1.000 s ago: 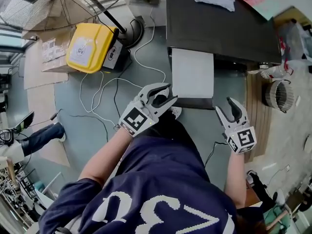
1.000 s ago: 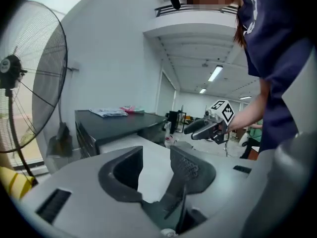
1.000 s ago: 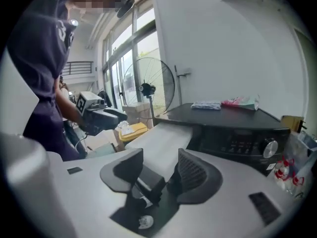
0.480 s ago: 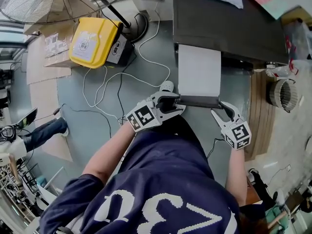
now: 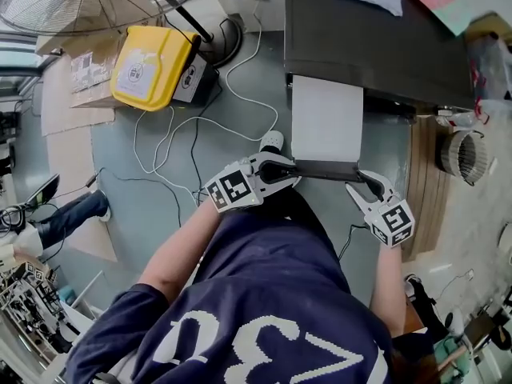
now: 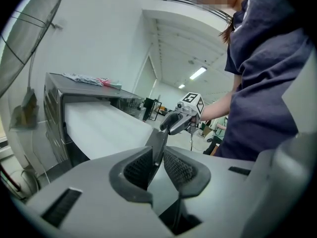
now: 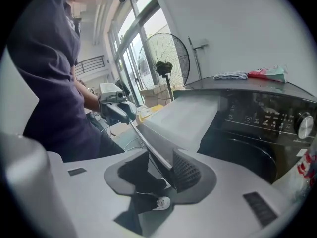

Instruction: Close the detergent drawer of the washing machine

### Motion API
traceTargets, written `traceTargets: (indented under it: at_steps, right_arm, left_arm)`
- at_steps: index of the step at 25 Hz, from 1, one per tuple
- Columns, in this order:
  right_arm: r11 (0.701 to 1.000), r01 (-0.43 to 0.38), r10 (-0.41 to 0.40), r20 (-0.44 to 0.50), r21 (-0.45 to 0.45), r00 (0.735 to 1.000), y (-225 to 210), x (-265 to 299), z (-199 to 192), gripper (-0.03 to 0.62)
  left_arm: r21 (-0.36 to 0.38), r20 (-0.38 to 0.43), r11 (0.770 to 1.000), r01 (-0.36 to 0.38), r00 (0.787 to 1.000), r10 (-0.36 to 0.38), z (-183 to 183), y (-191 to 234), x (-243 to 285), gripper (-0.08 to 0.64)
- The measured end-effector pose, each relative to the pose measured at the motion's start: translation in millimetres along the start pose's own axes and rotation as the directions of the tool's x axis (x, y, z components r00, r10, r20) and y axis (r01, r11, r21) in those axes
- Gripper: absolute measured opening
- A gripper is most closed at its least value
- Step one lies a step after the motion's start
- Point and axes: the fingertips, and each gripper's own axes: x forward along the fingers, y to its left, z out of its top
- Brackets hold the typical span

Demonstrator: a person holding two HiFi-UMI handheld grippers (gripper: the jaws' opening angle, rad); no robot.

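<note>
Over the washer, we are reaching forward with both arms, our left forearm (image 5: 180,242) angling in from the left and our right forearm (image 5: 386,282) running nearly straight ahead. Our left gripper (image 5: 290,169) is pointing across to the right with its marker cube (image 5: 232,190) facing up. Its jaws have just been closing and are pinching the left end of the drawer front (image 5: 324,169), both pads against it. Our right gripper (image 5: 362,184) is tilting downward at the opposite end. Its jaws have also been closing and are straddling the same edge, one pad touching it and the other standing clear.
</note>
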Motion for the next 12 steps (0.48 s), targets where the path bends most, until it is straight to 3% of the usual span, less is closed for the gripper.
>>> traceTargets:
  at_steps: [12]
  right_arm:
    - [0.999, -0.028, 0.029, 0.033, -0.016, 0.999, 1, -6, 12, 0.153]
  left_arm:
    - [0.008, 0.002, 0.999, 0.036, 0.999, -0.036, 11, 0, -4, 0.074]
